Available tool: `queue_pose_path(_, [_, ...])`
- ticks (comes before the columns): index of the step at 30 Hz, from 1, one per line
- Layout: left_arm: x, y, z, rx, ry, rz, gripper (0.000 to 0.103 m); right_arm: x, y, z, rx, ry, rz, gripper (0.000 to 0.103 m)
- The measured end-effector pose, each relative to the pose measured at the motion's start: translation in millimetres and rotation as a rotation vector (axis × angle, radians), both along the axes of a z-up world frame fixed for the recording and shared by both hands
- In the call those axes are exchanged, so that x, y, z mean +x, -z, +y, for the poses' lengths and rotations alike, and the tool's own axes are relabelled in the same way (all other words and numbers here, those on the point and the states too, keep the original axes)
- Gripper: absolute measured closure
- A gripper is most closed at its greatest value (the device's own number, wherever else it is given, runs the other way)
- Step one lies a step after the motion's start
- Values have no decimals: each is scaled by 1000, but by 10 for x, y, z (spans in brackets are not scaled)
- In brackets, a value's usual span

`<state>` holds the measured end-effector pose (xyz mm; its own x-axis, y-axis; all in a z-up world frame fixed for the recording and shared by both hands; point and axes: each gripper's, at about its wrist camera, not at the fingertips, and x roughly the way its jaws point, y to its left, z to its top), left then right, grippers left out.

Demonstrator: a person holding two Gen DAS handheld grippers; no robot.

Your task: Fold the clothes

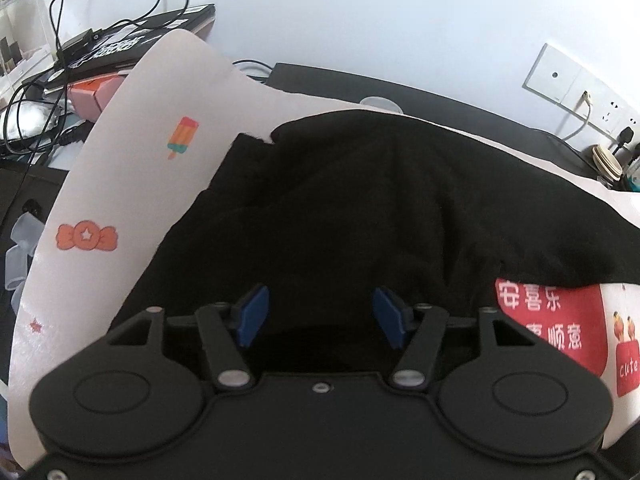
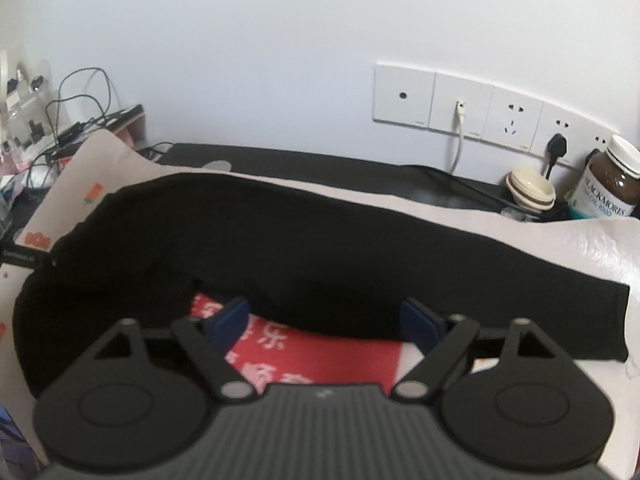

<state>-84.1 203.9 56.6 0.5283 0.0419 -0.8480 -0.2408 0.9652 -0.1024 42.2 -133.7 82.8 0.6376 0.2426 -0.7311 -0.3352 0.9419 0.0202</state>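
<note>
A black garment (image 1: 360,200) lies spread on a pale mat (image 1: 120,184) printed with sweets and a red panel of white characters (image 1: 552,324). My left gripper (image 1: 322,314) hovers over the garment's near part, its blue pads (image 1: 254,314) apart with nothing pinched between them. In the right wrist view the garment (image 2: 300,240) stretches across the mat (image 2: 580,240) as a long folded band. My right gripper (image 2: 325,322) stands wide open over the garment's near edge and the red panel (image 2: 320,356), and it holds nothing.
Tangled black cables (image 1: 80,40) and a dark flat box (image 1: 132,40) pile up at the far left. Along the wall run white sockets (image 2: 480,112) with a plug and a white cord. A brown supplement bottle (image 2: 608,184) and stacked cream lids (image 2: 532,192) stand at the far right on the black desk (image 2: 320,164).
</note>
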Motion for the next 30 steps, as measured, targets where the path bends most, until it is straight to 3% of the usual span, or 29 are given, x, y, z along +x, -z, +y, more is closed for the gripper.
queue_pose_path(4, [-149, 41, 187, -23, -8, 15, 41, -203, -3, 180, -34, 7, -23, 7])
queue_pose_path(9, [-290, 164, 537, -54, -62, 37, 41, -460, 75, 263, -78, -14, -38, 6])
queue_pose_path(12, [-317, 212, 703, -35, -121, 56, 41, -533, 139, 234, -49, -12, -19, 6])
queue_pose_path(16, [-252, 132, 896, -68, -196, 45, 41, -462, 187, 152, 20, -37, -6, 6])
queue_pose_path(20, [58, -29, 1009, -68, -224, 24, 41, -203, 220, 102, 67, -24, 1, 6])
queue_pose_path(23, [459, -60, 1081, -2, -246, 12, 44, -81, 191, 93, 99, 4, -10, 6])
queue_pose_path(27, [967, 57, 1134, 44, -198, 11, 54, -10, 175, 161, 119, 24, 20, 6])
queue_pose_path(30, [1207, 199, 1085, 58, -146, 19, 56, -15, 170, 274, 67, 19, 6, 6])
